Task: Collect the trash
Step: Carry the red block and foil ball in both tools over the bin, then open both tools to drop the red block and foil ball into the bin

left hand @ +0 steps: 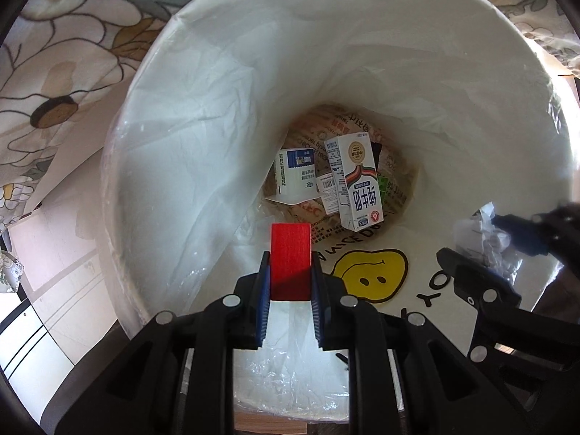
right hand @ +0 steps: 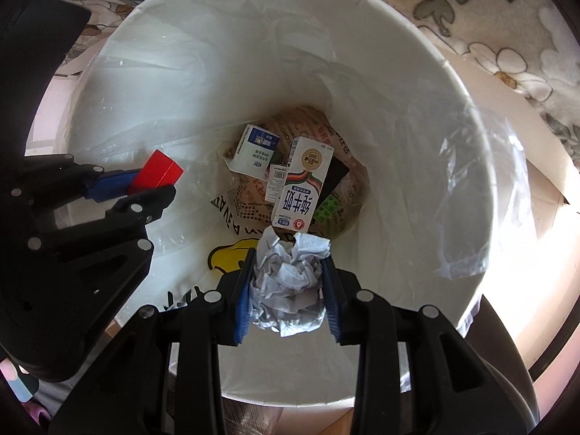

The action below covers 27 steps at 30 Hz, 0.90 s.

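Both claws point down into the mouth of a white trash bin (left hand: 188,83) lined with a clear plastic bag (right hand: 482,195). The left claw (left hand: 290,272) is pinching a red block (left hand: 290,257) between its blue pads, and the block stands upright over the inside of the bin. The right claw (right hand: 288,275) is pressed on a crumpled ball of white paper (right hand: 290,272) — the paper fills the gap between its two fingers. At the bottom of the bin lie a tall milk carton (right hand: 301,185), a smaller blue-and-white carton (right hand: 253,152) just beside it, and printed brown wrapping paper (left hand: 326,127) under them. A bag with a yellow smiling face (left hand: 373,275) lies against the near wall. Around the bin, a flowered cloth (left hand: 72,36) is seen.
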Tool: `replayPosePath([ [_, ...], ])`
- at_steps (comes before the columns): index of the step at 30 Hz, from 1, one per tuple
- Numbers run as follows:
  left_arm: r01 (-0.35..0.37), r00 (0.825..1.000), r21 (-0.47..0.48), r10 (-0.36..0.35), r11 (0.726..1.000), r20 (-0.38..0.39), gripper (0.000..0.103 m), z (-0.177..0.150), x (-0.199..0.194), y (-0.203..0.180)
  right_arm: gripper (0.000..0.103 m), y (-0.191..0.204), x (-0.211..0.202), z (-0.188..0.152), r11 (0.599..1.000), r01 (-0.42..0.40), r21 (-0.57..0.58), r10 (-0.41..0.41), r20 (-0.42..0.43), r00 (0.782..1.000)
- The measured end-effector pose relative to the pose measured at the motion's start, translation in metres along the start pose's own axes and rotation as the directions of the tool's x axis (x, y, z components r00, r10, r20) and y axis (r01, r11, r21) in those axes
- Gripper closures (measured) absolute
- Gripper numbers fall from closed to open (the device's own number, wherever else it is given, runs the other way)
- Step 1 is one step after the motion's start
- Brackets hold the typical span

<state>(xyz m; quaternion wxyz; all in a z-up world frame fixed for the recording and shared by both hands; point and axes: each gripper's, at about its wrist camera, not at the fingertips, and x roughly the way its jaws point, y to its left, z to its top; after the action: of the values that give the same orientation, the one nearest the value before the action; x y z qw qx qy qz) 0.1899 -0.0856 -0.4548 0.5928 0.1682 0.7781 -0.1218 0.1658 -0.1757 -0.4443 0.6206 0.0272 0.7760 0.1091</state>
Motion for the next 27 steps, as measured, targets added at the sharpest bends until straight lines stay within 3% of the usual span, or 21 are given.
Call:
replayPosePath([
  [18,0.002,0.999,-0.019,-0.003,1.000,-0.052,0.081,0.011,0.020,0.000,0.068,-0.004,0.019,0.007,0.999,0.019,0.036,-0.018,-0.022,1.000],
  [19,0.001,0.999,-0.019,-0.002,1.000,-0.054,0.080,0.011,0.020,0.000,0.067,-0.004,0.020,0.007,0.999,0.021,0.034,-0.021,-0.023,1.000],
  [21,0.006,0.998,-0.026,-0.008,1.000,-0.058,0.066,0.011,0.021,0.001,0.064,-0.003,0.021,0.008,0.999,0.026,0.031,-0.025,-0.026,0.999],
  [27,-0.004,0.999,-0.022,0.003,1.000,-0.052,0.062,0.008,0.021,-0.001,0.062,-0.001,0.025,0.006,0.998,0.061,0.018,-0.061,-0.024,0.998],
])
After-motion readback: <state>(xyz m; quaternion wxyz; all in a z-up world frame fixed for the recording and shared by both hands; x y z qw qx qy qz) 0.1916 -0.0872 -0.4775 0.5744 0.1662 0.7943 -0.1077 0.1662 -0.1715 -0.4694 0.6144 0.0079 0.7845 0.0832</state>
